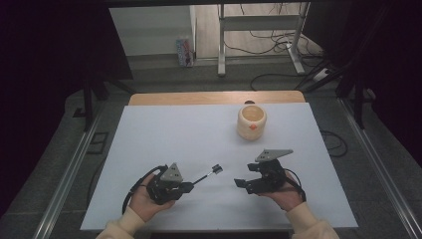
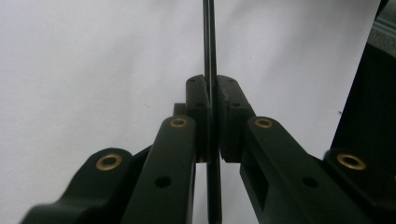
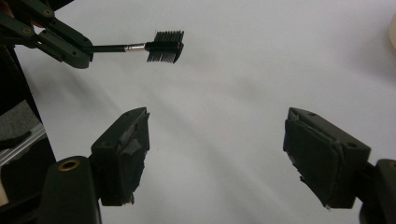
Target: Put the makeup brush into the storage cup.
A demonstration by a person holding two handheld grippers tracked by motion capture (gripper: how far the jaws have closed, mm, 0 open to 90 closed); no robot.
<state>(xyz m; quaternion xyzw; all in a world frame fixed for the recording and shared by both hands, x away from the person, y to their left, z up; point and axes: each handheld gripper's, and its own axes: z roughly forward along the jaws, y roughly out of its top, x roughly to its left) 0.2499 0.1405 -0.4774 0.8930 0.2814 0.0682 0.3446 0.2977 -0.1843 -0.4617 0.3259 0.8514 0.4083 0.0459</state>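
Observation:
A small black brush with a comb-like head (image 1: 217, 170) sticks out to the right of my left gripper (image 1: 191, 183), which is shut on its thin handle (image 2: 208, 46). In the left gripper view the pads (image 2: 198, 98) press on the handle from both sides. My right gripper (image 1: 246, 175) hovers to the right of the brush, open, with nothing between its jaws (image 3: 217, 140). From the right gripper view, the brush head (image 3: 166, 45) and the left gripper's tips (image 3: 81, 55) lie at the upper left. A cream cup (image 1: 251, 122) with an orange mark stands upright at the back right.
A white sheet (image 1: 174, 129) covers the table, whose wooden far edge (image 1: 214, 98) shows beyond it. Metal rails run along both sides. On the floor behind are a small carton (image 1: 184, 52), a desk frame (image 1: 259, 25) and cables.

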